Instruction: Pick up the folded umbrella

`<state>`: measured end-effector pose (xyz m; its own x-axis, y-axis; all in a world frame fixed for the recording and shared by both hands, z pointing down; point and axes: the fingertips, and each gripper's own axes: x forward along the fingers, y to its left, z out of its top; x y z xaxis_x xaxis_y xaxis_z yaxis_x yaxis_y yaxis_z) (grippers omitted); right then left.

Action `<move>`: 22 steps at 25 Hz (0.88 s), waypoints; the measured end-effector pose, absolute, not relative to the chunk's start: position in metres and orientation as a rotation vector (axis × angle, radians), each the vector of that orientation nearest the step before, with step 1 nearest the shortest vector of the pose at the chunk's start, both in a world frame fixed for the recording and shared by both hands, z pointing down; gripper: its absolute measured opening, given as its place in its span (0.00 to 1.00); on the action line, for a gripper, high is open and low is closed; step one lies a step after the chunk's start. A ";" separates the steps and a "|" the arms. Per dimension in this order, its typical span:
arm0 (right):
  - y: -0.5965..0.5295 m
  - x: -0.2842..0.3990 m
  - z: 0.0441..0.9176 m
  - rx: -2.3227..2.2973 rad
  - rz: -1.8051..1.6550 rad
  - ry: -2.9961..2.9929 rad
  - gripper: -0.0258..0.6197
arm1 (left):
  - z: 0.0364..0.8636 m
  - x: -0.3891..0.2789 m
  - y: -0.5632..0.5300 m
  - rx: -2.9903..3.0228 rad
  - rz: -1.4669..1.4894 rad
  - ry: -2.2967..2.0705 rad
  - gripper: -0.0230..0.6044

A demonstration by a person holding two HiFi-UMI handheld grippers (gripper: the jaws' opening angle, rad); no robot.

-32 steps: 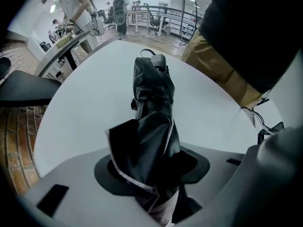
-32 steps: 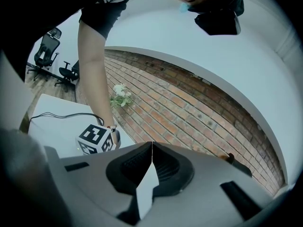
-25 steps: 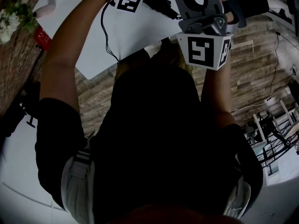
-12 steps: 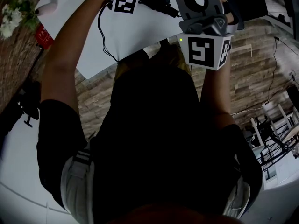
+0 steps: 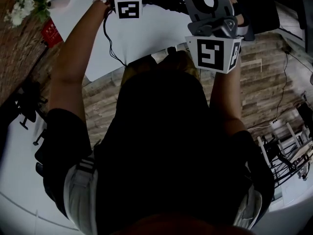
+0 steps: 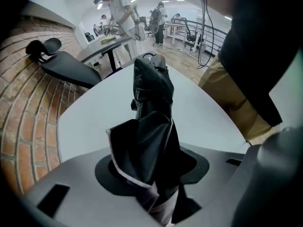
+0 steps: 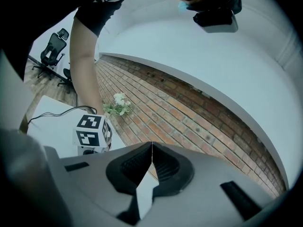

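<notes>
Left gripper (image 6: 152,176) clamping one end of black folded umbrella (image 6: 150,122), fabric bunching between jaws. Umbrella hanging over white table (image 6: 208,117), reaching toward its far edge. Right gripper (image 7: 151,167) jaws pressing together, gripping nothing, facing brick wall (image 7: 189,112) near flowers (image 7: 118,105).

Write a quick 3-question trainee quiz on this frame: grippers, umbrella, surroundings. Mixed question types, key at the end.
1. Multiple choice: what is the left gripper clamped on? A) a mug B) the folded umbrella C) a towel
2. True or false: the right gripper holds the umbrella's other end.
3. Fill in: the wall beside the white table is built of ____.

Key: 1 B. 2 False: its jaws are together with nothing between them. 3 brick.
</notes>
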<state>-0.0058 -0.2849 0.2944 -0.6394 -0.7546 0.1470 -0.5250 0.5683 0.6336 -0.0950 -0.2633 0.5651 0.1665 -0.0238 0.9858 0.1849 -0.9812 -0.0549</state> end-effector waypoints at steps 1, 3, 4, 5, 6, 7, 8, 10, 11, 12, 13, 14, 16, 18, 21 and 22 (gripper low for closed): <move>-0.284 -0.007 0.292 1.032 -0.787 -2.405 0.09 | 0.560 -0.095 -0.263 -2.283 -1.917 -0.125 0.37; -0.285 -0.010 0.286 1.025 -0.806 -2.414 0.09 | 0.550 -0.097 -0.264 -2.309 -1.904 -0.055 0.37; -0.285 -0.011 0.284 1.022 -0.816 -2.419 0.09 | 0.545 -0.098 -0.265 -2.322 -1.895 -0.016 0.37; -0.285 -0.012 0.281 1.019 -0.825 -2.423 0.09 | 0.540 -0.098 -0.266 -2.337 -1.886 0.028 0.37; -0.284 -0.013 0.278 1.016 -0.834 -2.427 0.08 | 0.534 -0.098 -0.266 -2.355 -1.876 0.078 0.37; -0.283 -0.014 0.275 1.013 -0.843 -2.431 0.09 | 0.529 -0.098 -0.267 -2.374 -1.862 0.133 0.37; -0.282 -0.014 0.272 1.009 -0.852 -2.434 0.09 | 0.523 -0.098 -0.268 -2.393 -1.847 0.193 0.37; -0.281 -0.015 0.267 0.999 -0.873 -2.444 0.09 | 0.513 -0.099 -0.270 -2.426 -1.812 0.310 0.37; -0.280 -0.016 0.265 0.992 -0.884 -2.449 0.09 | 0.508 -0.100 -0.271 -2.438 -1.796 0.364 0.37; -0.280 -0.016 0.264 0.984 -0.894 -2.456 0.09 | 0.504 -0.100 -0.272 -2.449 -1.784 0.414 0.37; -0.279 -0.017 0.262 0.977 -0.902 -2.463 0.09 | 0.499 -0.101 -0.271 -2.458 -1.776 0.462 0.37; -0.278 -0.017 0.260 0.970 -0.911 -2.470 0.08 | 0.494 -0.101 -0.271 -2.463 -1.771 0.511 0.37; -0.276 -0.018 0.255 0.954 -0.933 -2.484 0.09 | 0.484 -0.102 -0.271 -2.459 -1.757 0.613 0.37; -0.274 -0.019 0.249 0.944 -0.956 -2.491 0.09 | 0.472 -0.103 -0.270 -2.452 -1.731 0.714 0.37; -0.266 -0.021 0.244 0.931 -0.976 -2.499 0.09 | 0.456 -0.107 -0.265 -2.466 -1.676 0.865 0.37; -0.263 -0.022 0.242 0.926 -0.985 -2.503 0.09 | 0.451 -0.108 -0.264 -2.475 -1.654 0.921 0.37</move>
<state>-0.0220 -0.2632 0.2416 -0.7489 -0.6616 0.0365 -0.4593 0.5580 0.6911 -0.1084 -0.2636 0.4506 0.2620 -0.4831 0.8355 -0.4561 -0.8249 -0.3340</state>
